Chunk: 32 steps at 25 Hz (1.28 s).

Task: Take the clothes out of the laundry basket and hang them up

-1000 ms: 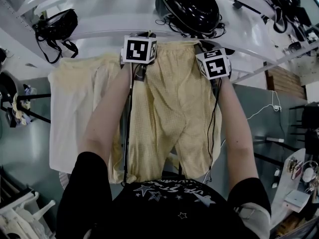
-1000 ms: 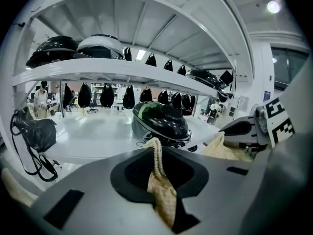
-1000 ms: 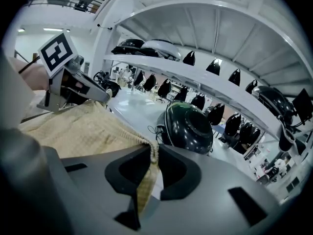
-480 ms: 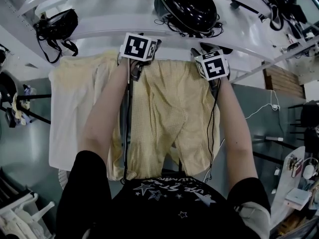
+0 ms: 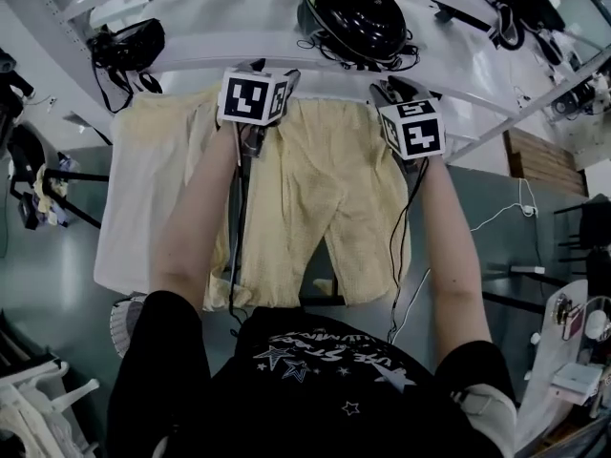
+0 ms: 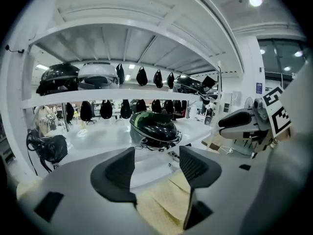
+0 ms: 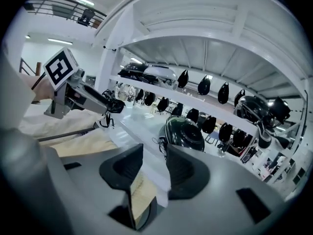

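Yellow checked trousers (image 5: 325, 198) hang by the waist from the white rail (image 5: 492, 113), legs down toward me. Beside them on the left hangs a pale cream garment (image 5: 153, 189). My left gripper (image 6: 156, 168) is above the trousers' left waist corner; its jaws have just been opening and stand open with nothing between them, the yellow cloth (image 6: 164, 202) lying below. My right gripper (image 7: 154, 168) is above the right corner. Its jaws opened and have just narrowed slightly; they are open and hold nothing, with cloth (image 7: 139, 197) beneath.
A black helmet (image 5: 358, 12) with cables sits on the white shelf just behind the rail. A black bag (image 5: 129, 46) hangs at the far left. More helmets line the upper shelves (image 6: 98, 80). Stands and cables are on the floor at both sides.
Both grippers have let go of the trousers' waistband, opened, and lifted up and away from it. The trousers stay hanging on the rail.
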Each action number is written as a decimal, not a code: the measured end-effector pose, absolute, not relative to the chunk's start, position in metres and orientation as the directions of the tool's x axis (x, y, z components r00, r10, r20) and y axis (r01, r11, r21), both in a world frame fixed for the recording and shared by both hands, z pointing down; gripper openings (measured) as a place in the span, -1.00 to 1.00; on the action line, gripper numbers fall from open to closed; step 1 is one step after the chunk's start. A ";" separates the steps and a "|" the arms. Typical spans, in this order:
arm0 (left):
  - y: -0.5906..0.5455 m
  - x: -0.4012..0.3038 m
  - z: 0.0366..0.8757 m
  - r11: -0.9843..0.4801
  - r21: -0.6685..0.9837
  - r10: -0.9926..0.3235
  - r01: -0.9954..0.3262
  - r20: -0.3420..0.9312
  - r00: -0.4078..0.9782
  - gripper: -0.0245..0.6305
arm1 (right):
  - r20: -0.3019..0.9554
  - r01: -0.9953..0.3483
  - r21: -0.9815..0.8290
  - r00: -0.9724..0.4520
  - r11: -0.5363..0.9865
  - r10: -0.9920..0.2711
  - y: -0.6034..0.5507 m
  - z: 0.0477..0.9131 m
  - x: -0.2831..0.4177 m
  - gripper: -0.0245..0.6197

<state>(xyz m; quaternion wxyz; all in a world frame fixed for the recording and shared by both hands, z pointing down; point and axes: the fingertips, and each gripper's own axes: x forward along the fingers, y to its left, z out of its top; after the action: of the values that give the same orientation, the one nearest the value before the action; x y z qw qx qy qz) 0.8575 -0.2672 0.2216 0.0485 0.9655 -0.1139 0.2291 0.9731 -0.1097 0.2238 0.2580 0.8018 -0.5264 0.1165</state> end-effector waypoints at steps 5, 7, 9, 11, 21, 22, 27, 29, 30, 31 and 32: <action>-0.222 0.811 0.188 -0.966 -0.008 -0.240 -0.259 0.404 0.883 -0.01 | 0.395 -0.905 0.288 0.411 -0.314 -0.821 -0.070 0.194 0.935 -0.44; -0.202 0.791 0.175 -0.963 -0.031 -0.257 -0.266 0.383 0.887 -0.01 | 0.370 -0.906 0.281 0.407 -0.317 -0.835 -0.052 0.183 0.918 -0.46; -0.183 0.774 0.161 -0.962 -0.056 -0.269 -0.267 0.353 0.896 -0.02 | 0.335 -0.906 0.279 0.404 -0.320 -0.851 -0.036 0.170 0.902 -0.48; -0.163 0.756 0.147 -0.958 -0.082 -0.286 -0.275 0.320 0.903 -0.04 | 0.301 -0.905 0.277 0.401 -0.323 -0.865 -0.019 0.158 0.885 -0.52; -0.074 0.662 0.108 -0.904 -0.232 -0.399 -0.360 0.148 0.905 -0.41 | 0.142 -0.904 0.266 0.379 -0.334 -0.914 0.072 0.125 0.789 -0.85; -0.066 0.654 0.106 -0.899 -0.241 -0.405 -0.366 0.140 0.903 -0.41 | 0.137 -0.907 0.266 0.370 -0.326 -0.919 0.079 0.124 0.780 -0.87; -0.030 0.613 0.106 -0.886 -0.245 -0.432 -0.394 0.129 0.892 -0.47 | 0.127 -0.917 0.286 0.325 -0.279 -0.937 0.114 0.129 0.735 -0.89; -0.017 0.598 0.107 -0.881 -0.238 -0.444 -0.409 0.119 0.888 -0.53 | 0.119 -0.920 0.283 0.315 -0.272 -0.942 0.129 0.131 0.719 -0.90; -0.010 0.589 0.109 -0.879 -0.233 -0.450 -0.416 0.117 0.886 -0.56 | 0.115 -0.922 0.277 0.310 -0.269 -0.944 0.135 0.133 0.711 -0.90; -0.003 0.581 0.111 -0.878 -0.228 -0.454 -0.421 0.117 0.883 -0.59 | 0.111 -0.925 0.270 0.305 -0.267 -0.946 0.142 0.136 0.704 -0.90; 0.004 0.573 0.114 -0.877 -0.224 -0.457 -0.425 0.118 0.882 -0.62 | 0.109 -0.928 0.261 0.303 -0.267 -0.947 0.149 0.139 0.697 -0.90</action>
<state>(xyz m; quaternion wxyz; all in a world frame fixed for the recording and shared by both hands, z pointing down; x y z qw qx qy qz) 0.5735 0.0043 0.1140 -0.0960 0.9652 -0.2285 0.0839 0.6971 0.1487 0.1388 0.1387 0.7952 -0.5893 -0.0345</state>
